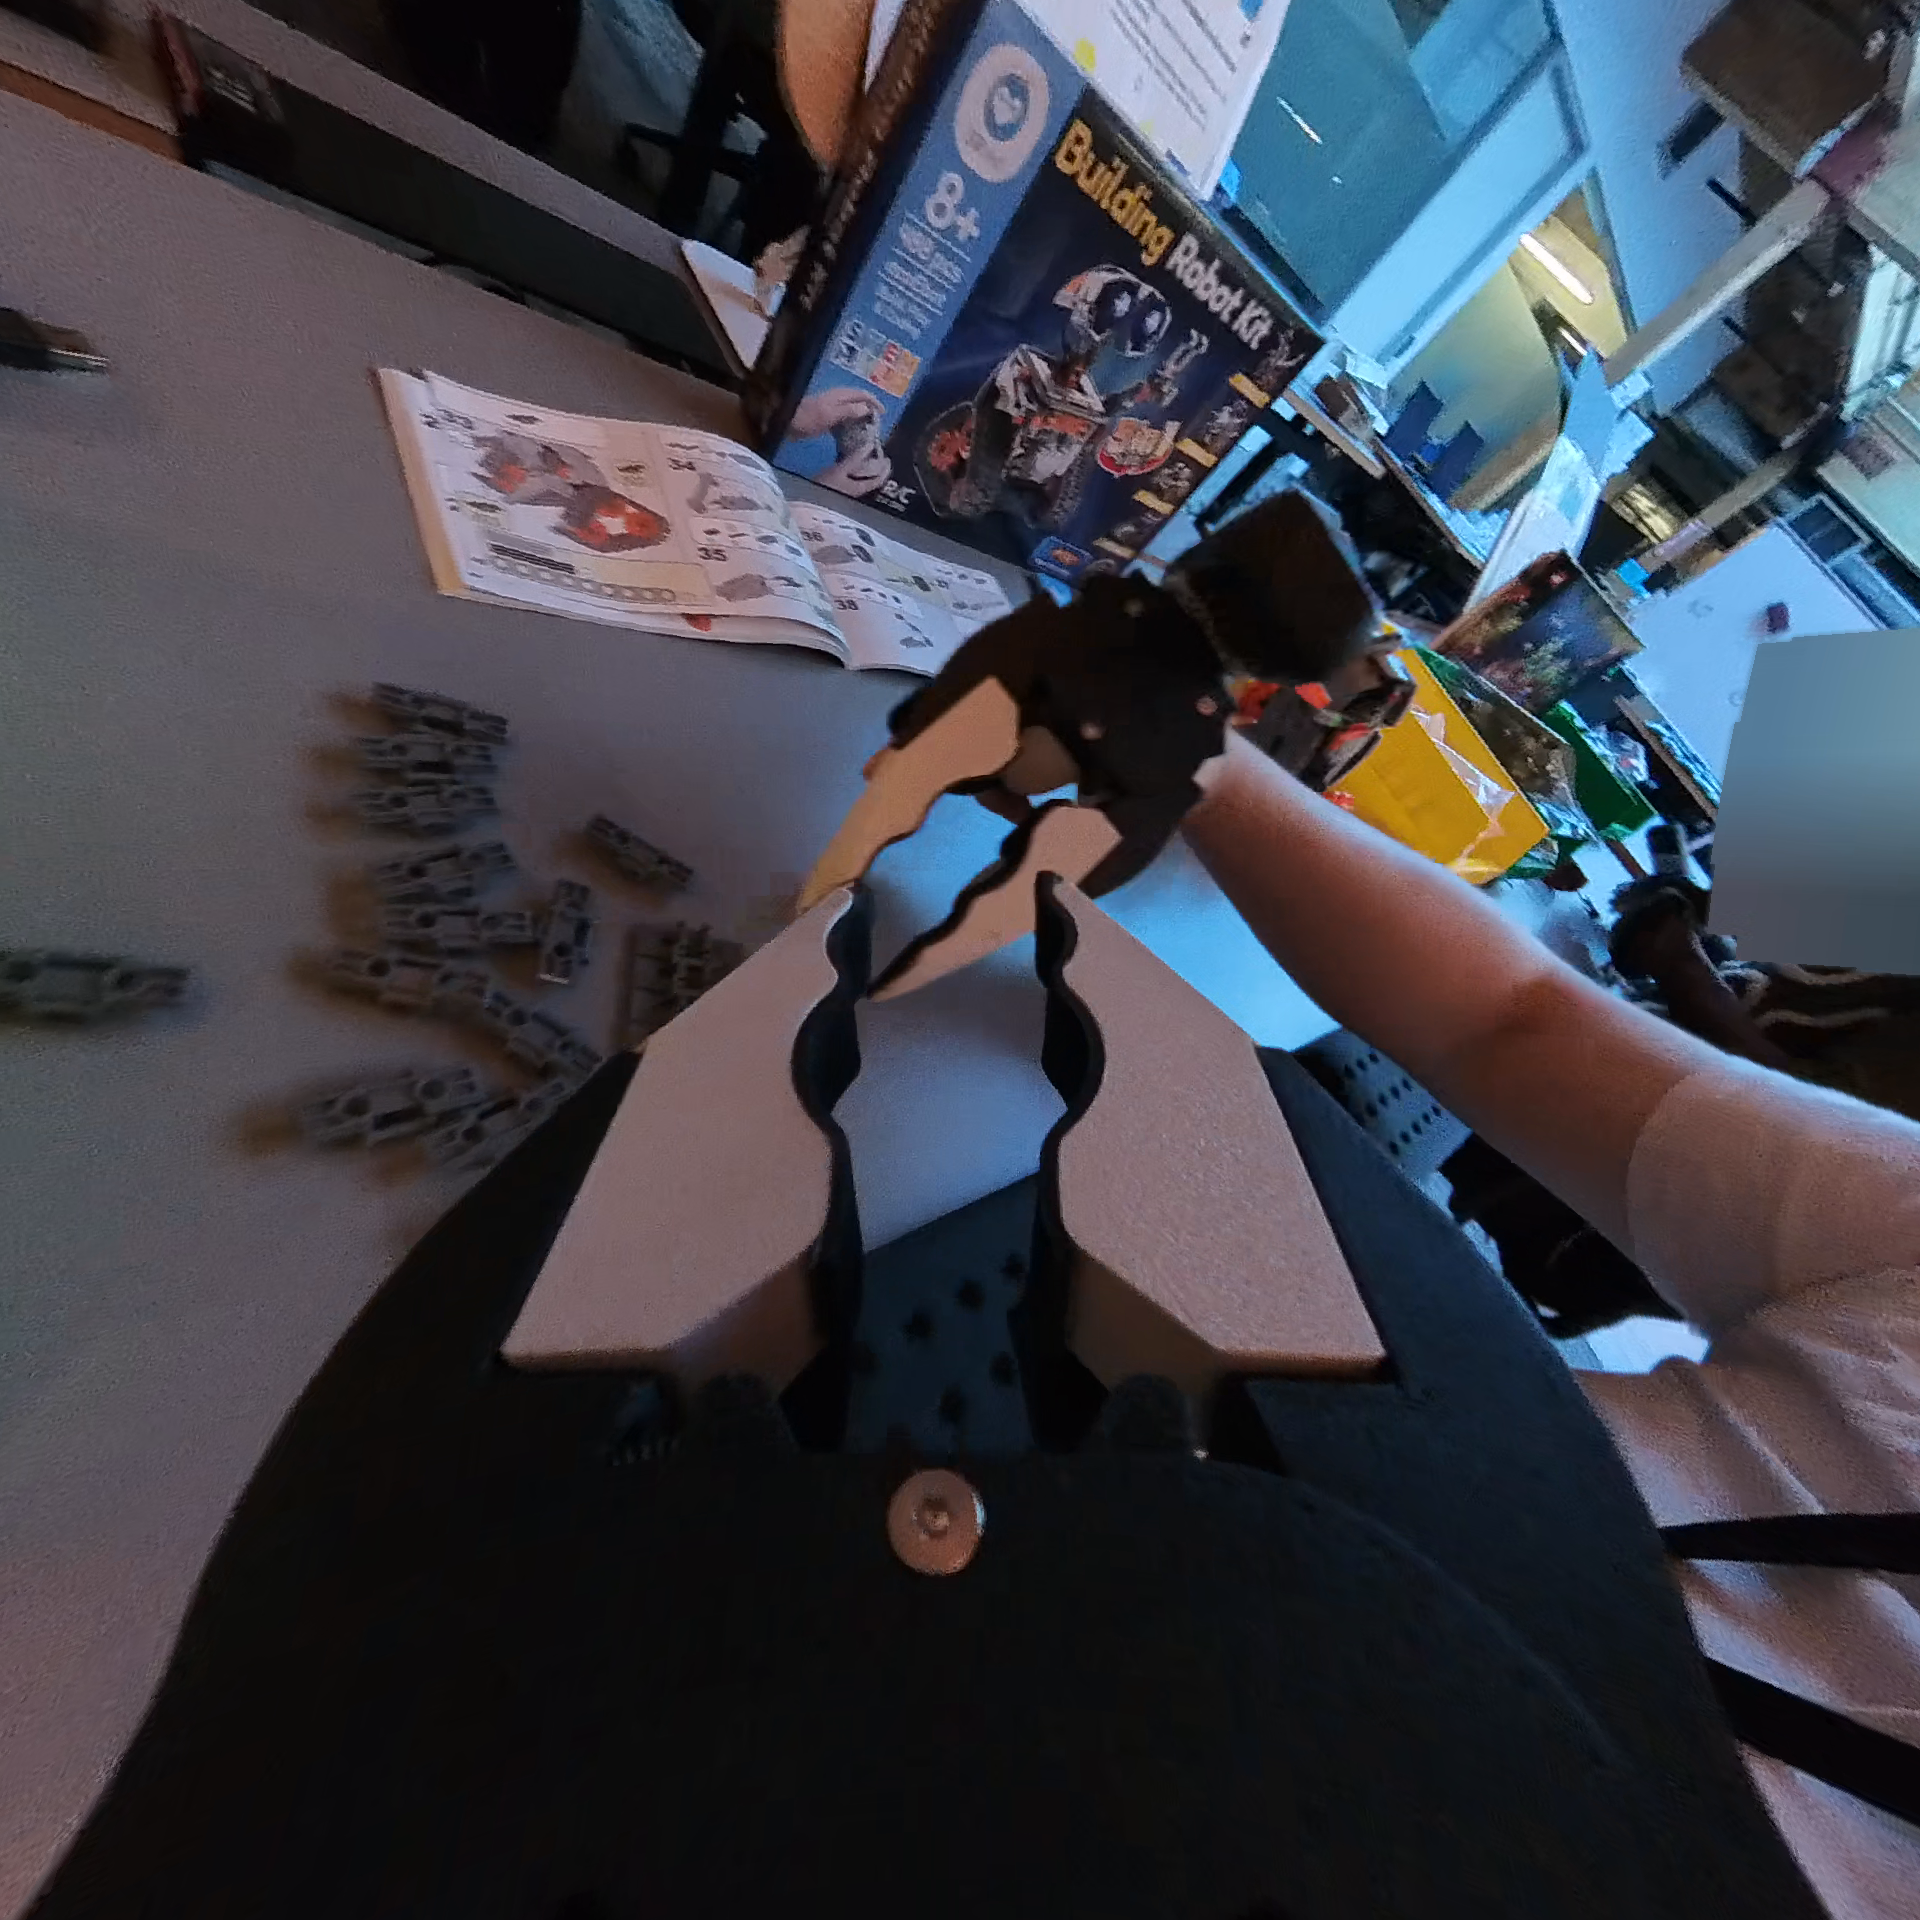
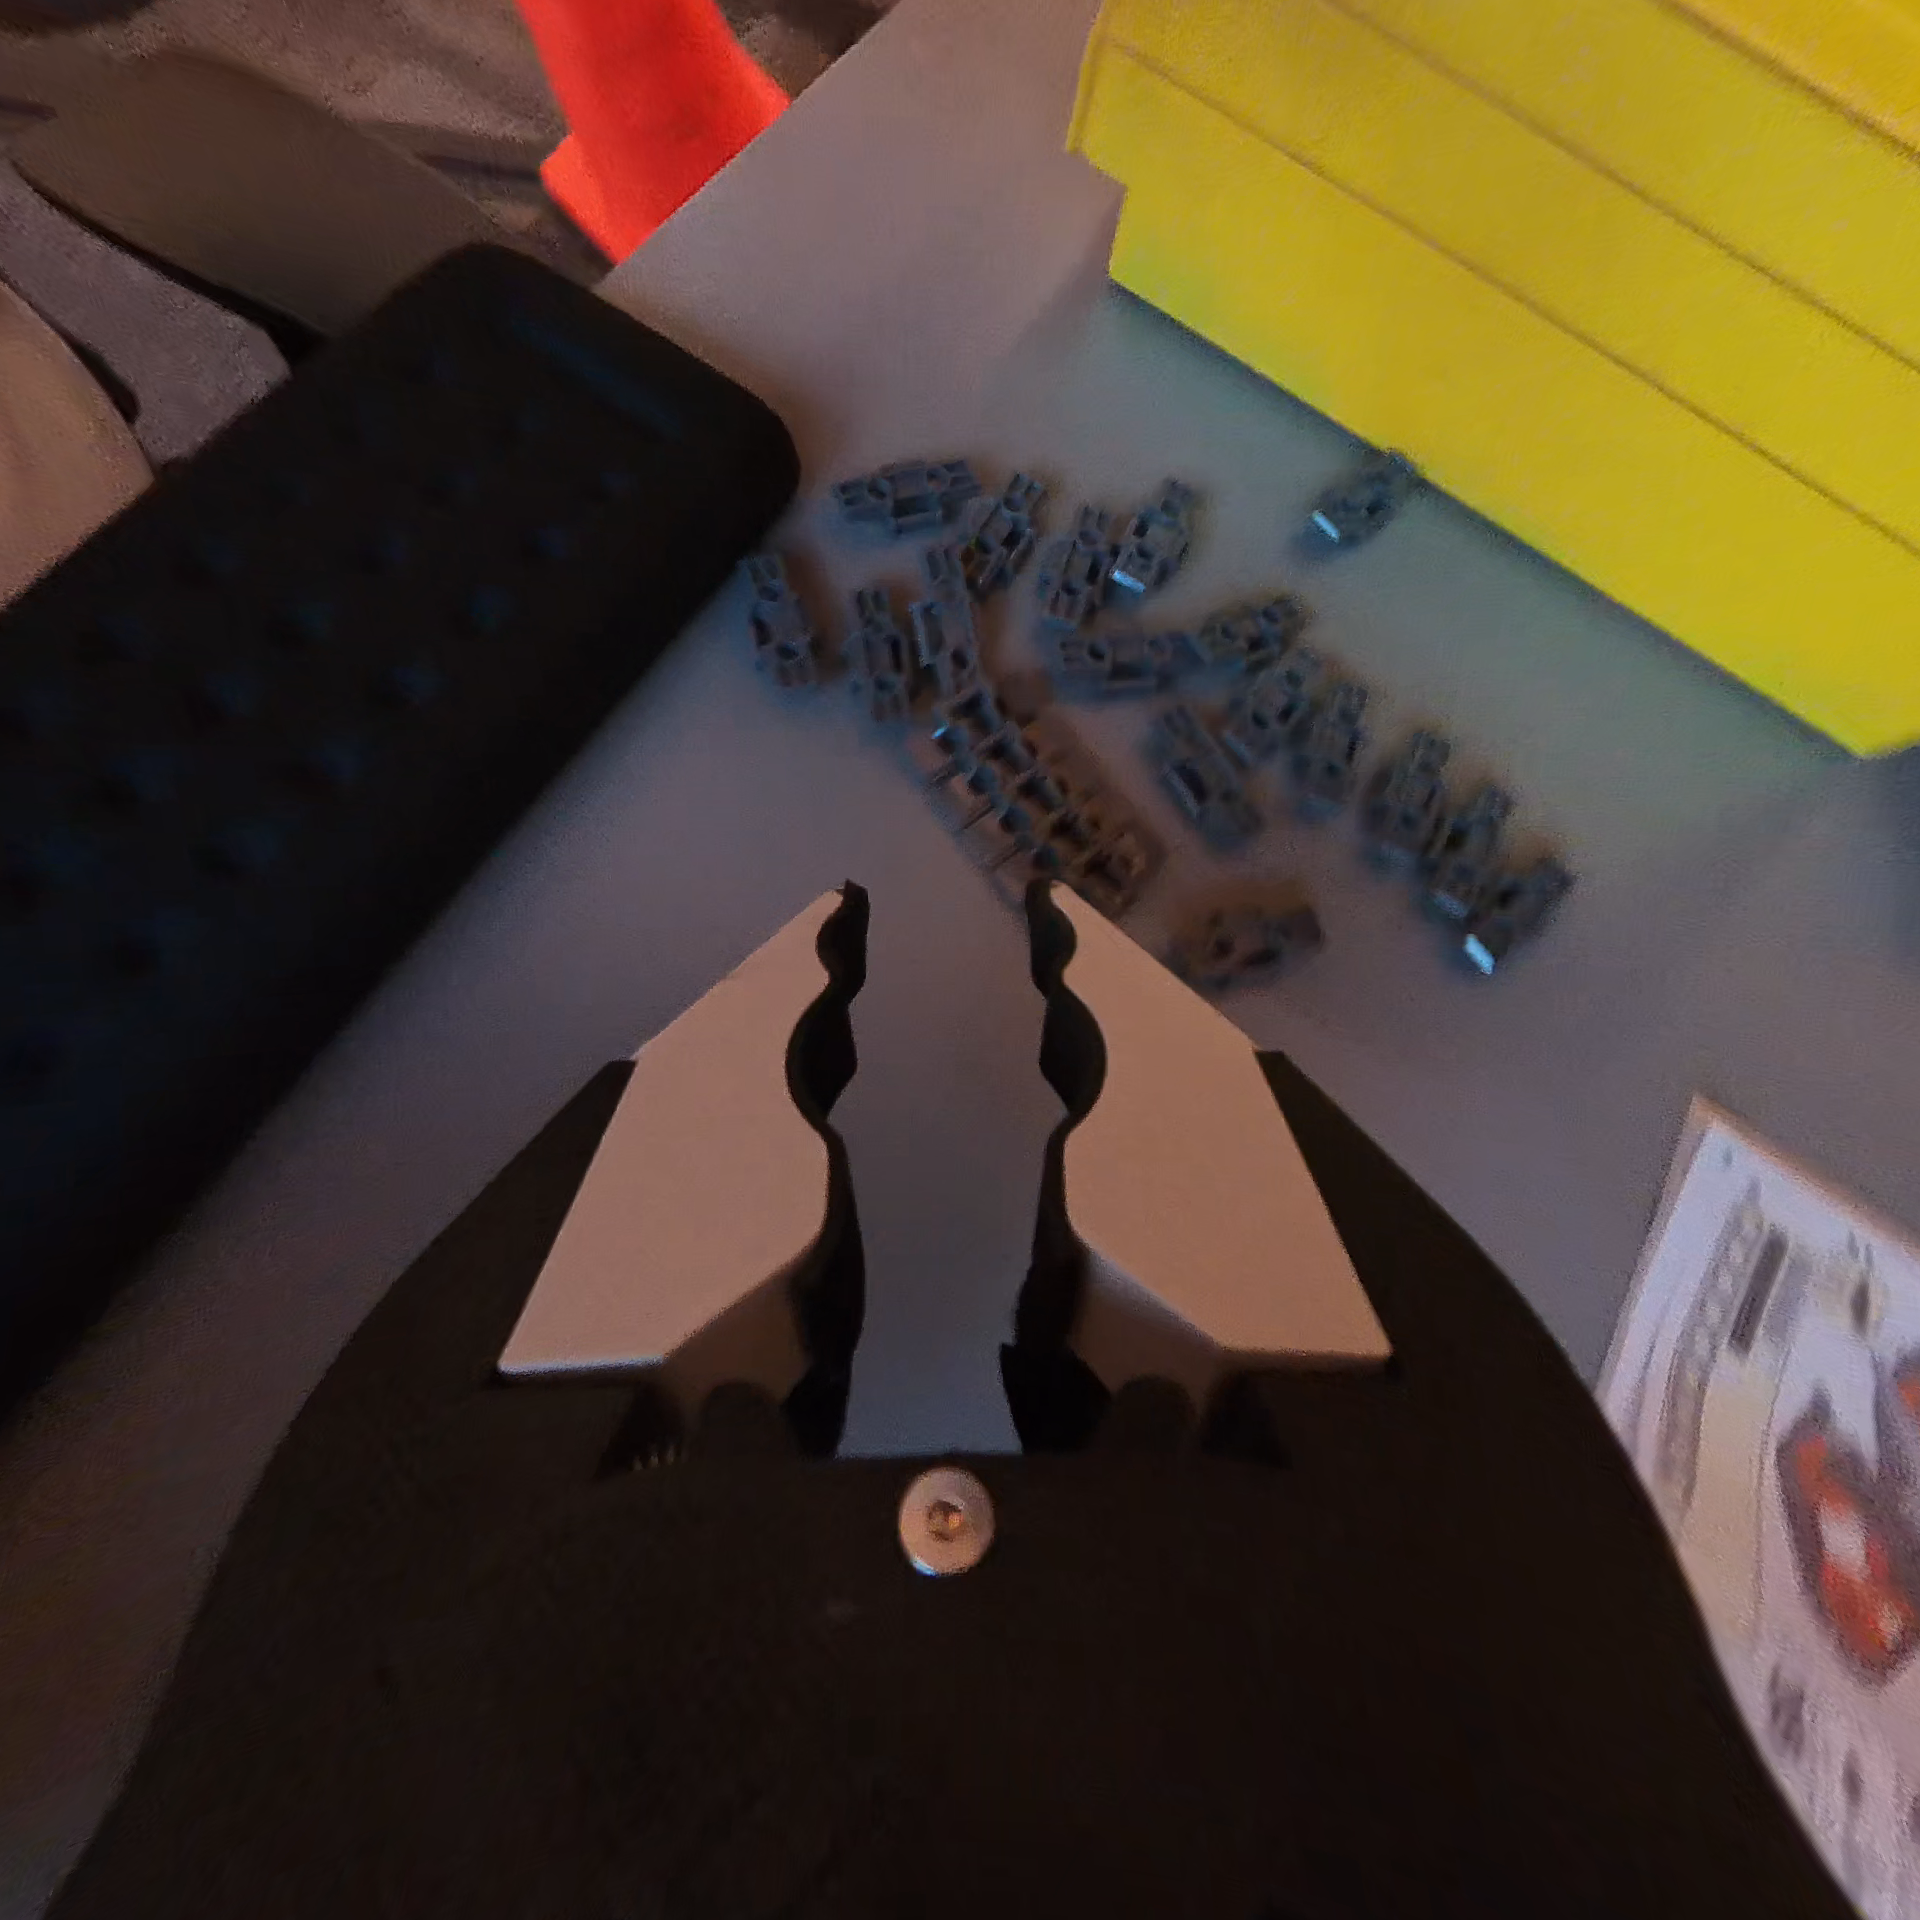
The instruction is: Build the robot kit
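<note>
While both wrist views are motion-blurred, the layout reads clearly enough.
Left gripper: left gripper (image 1: pixel 951 904) held above the grey table (image 1: pixel 208 582), jaws parted, nothing between them; its tips sit just beside the tips of the other gripper.
Right gripper: right gripper (image 2: pixel 948 899) tilted down over the table, jaws apart and empty; its right tip overlaps the near edge of the brick pile, contact cannot be told. In the left wrist view it shows farther off (image 1: pixel 862 935), carried on a bare forearm (image 1: pixel 1434 966) with a white sleeve.
Bricks: small grey bricks (image 2: pixel 1143 707) scattered loose on the table, just ahead of the right gripper and to the left of the left gripper (image 1: pixel 447 935); a few strays lie apart from the main pile.
Booklet: open instruction booklet (image 1: pixel 644 520) flat on the table beyond the bricks; a corner of it also at lower right in the right wrist view (image 2: pixel 1787 1455).
Kit box: blue kit box (image 1: pixel 1018 343) upright behind the booklet.
Yellow box: yellow box (image 2: pixel 1538 343) at the table's upper right, near the bricks.
Black block: black perforated block (image 2: pixel 343 665) at left of the right gripper.
Orange item: orange shape (image 2: pixel 644 114) behind the block, too blurred to identify.
</note>
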